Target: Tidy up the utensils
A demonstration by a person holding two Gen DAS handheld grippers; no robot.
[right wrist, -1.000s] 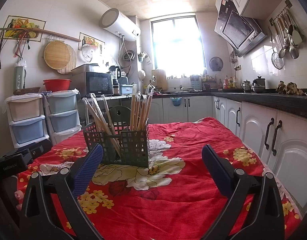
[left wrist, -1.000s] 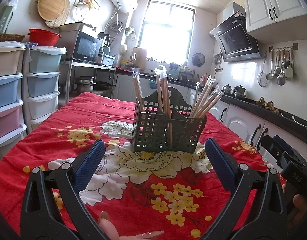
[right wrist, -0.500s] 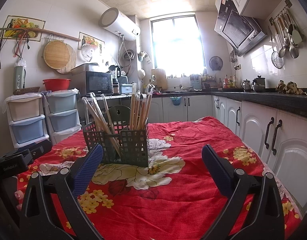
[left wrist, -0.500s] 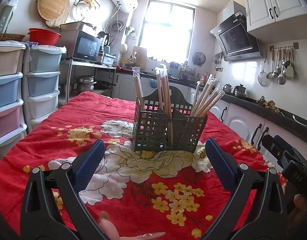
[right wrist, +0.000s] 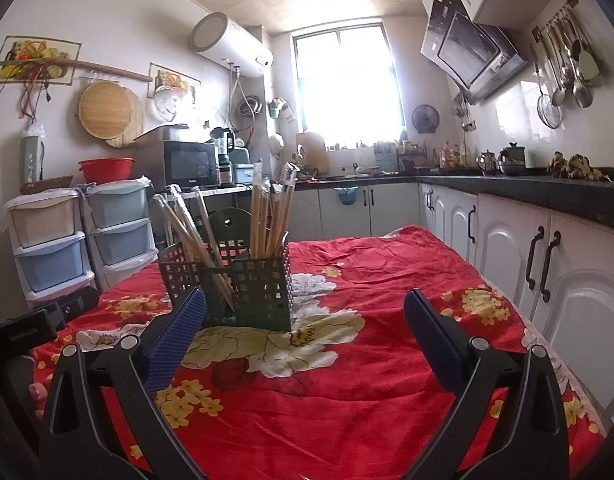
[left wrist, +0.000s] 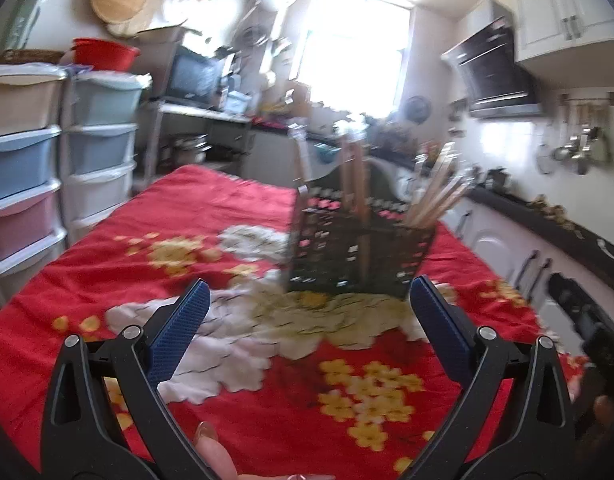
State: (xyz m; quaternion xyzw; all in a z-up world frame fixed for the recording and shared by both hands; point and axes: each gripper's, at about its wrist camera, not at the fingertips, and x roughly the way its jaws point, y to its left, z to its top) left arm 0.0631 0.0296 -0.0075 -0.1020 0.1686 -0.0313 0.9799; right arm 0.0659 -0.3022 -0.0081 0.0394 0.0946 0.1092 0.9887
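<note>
Both tongs, left (left wrist: 307, 308) and right (right wrist: 305, 314), gape apart, empty; chopsticks (right wrist: 267, 216) fill the basket (right wrist: 243, 292); no writing legible.

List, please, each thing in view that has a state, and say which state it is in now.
left gripper: open, holding nothing.
right gripper: open, holding nothing.
utensil basket: upright on the red floral cloth.
chopsticks: standing in the basket, some leaning to one side.
cabinet doors: shut.
storage drawers: shut.
</note>
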